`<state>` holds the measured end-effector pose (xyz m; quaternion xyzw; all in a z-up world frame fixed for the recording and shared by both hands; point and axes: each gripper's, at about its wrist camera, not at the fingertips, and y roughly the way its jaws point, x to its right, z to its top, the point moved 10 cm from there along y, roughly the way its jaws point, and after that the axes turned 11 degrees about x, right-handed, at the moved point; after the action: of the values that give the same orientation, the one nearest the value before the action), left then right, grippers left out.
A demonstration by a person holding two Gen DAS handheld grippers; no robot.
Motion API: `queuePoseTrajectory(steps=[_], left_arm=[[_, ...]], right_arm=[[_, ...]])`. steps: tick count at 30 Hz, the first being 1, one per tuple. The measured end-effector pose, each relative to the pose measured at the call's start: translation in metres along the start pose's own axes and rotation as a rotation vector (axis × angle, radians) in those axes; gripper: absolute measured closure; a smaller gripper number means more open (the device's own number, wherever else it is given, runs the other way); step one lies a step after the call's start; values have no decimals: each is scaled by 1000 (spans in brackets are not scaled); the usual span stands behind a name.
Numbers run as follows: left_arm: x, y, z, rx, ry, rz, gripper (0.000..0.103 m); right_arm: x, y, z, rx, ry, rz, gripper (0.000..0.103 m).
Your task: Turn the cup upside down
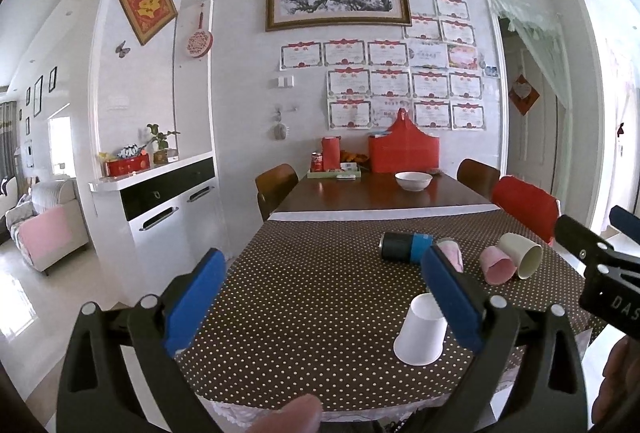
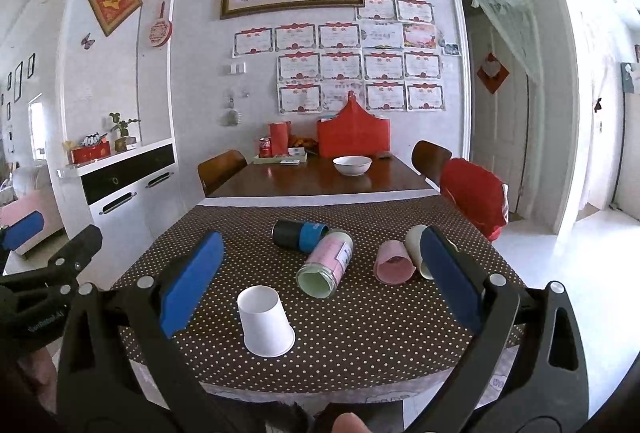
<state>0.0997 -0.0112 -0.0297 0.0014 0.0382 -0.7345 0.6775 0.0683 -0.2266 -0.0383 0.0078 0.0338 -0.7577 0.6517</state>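
A white paper cup stands upside down on the dotted brown tablecloth, near the front edge; it also shows in the left wrist view. My right gripper is open and empty, held above the front edge, its fingers either side of the cups. My left gripper is open and empty, to the left of the white cup. The right gripper's tip shows at the right of the left wrist view.
Lying on their sides further back are a black and blue cup, a pink and green cup, a pink cup and a cream cup. A white bowl and red boxes sit at the far end. Chairs stand around the table.
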Motion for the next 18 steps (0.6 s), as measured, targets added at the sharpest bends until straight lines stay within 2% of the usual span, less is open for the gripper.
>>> queuePoseTrajectory(steps=[12,18], left_arm=[[-4,-4,3,17,-2,16,6],[-4,-2,2,9,-21,0,6]], right_arm=[[-1,0,0,-1,-1,-1,6],[-3,1,-4,-11,0,6,6]])
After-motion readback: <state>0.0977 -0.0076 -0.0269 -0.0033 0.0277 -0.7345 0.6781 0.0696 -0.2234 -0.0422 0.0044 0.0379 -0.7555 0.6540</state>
